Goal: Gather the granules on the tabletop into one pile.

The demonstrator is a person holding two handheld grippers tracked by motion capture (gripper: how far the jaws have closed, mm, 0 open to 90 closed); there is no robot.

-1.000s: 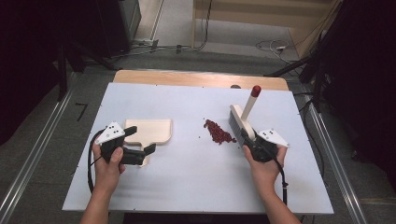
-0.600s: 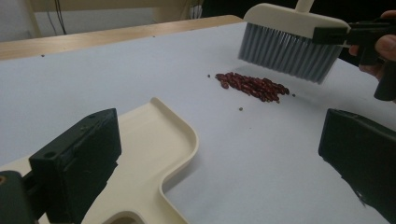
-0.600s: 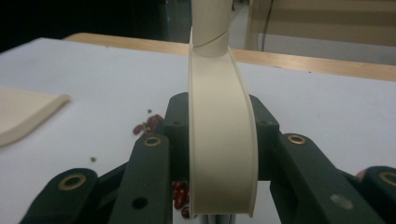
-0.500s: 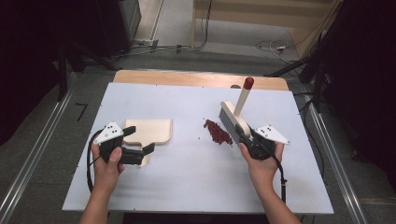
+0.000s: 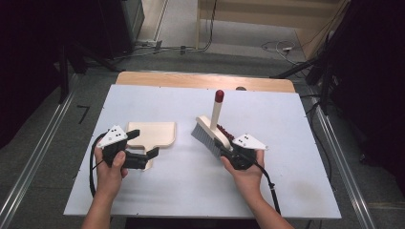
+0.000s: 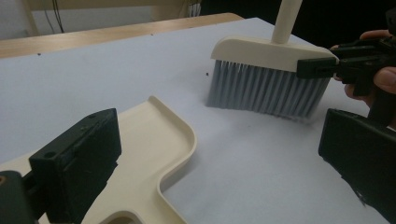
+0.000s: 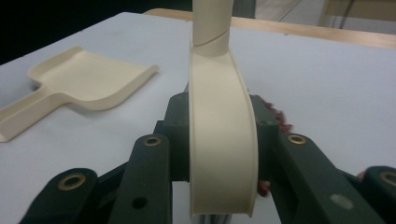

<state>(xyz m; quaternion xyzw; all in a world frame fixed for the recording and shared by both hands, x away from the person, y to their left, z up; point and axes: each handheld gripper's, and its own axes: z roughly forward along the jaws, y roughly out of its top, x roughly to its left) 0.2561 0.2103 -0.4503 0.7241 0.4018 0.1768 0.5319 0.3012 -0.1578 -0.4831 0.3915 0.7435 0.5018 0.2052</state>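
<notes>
1. Cream plastic forms the back of the brush point(image 5: 208, 130), which the right gripper point(image 5: 228, 149) pinches across that back, its jaws pressed against both sides; grey bristles rest on the desk point(image 5: 286, 143) and the red-tipped handle rises upright from the brush head.
2. Just behind the brush, on the side away from the dustpan point(image 5: 154, 134), lies a small heap of red crumbs point(image 5: 223, 130), partly hidden by the brush.
3. The dustpan, also cream, lies flat on the desk well to the left of the brush, its open lip facing the bristles with bare desk between them.
4. At the dustpan's handle end sits the left gripper point(image 5: 154, 153), its jaws spread wide; one jaw hangs over the handle and the other stands off to the side toward the brush, and neither presses on the dustpan.
5. A hand holds each gripper, with a black cable trailing from each toward the near desk edge.
</notes>
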